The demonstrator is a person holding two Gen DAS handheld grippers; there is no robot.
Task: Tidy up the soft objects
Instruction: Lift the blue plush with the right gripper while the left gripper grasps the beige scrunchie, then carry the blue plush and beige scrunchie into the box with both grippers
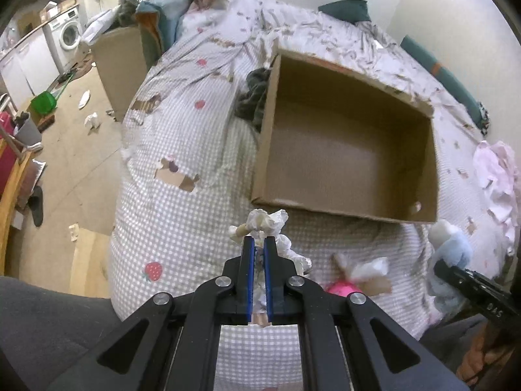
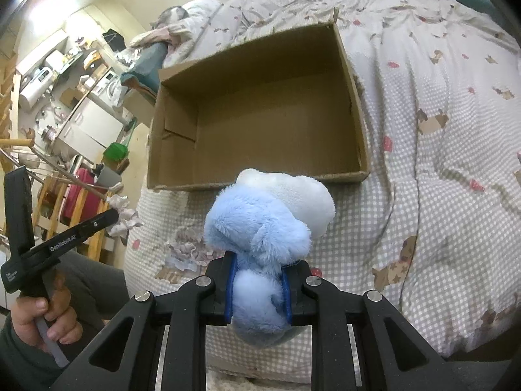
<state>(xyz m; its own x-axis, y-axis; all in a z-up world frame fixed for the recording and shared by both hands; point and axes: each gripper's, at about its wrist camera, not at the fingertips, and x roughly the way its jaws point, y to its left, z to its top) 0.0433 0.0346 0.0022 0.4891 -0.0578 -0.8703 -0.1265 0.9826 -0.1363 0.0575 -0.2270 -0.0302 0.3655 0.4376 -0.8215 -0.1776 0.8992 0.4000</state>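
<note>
The blue-and-white plush toy (image 2: 270, 228) sits clamped in the right gripper (image 2: 257, 293), whose jaws are part closed, squeezing its fluffy lower body, with the head bulging forward toward 12 o'clock. Straight ahead at 12 o'clock lies the open cardboard box (image 2: 356, 114), nothing visible inside it, resting on the checked duvet (image 2: 423, 195). The left gripper (image 1: 259, 277) is nearly closed, pinching a small frilly white cloth doll (image 1: 260, 224) between its blue pads; the box (image 1: 433, 163) lies at about 1 o'clock from it. A third soft item, a pink-and-white toy (image 1: 355, 277), lies on the duvet (image 1: 169, 215) at 3 o'clock of the left gripper, near the bed's front edge.

Risks, as I judge them: the plush is held by compressible fur, so it could slip out before it clears the box's near wall. The doll is gripped by thin frills and may tear free or dangle and snag on the rim. The box rests on soft bedding, so a bump could tip or slide it.
</note>
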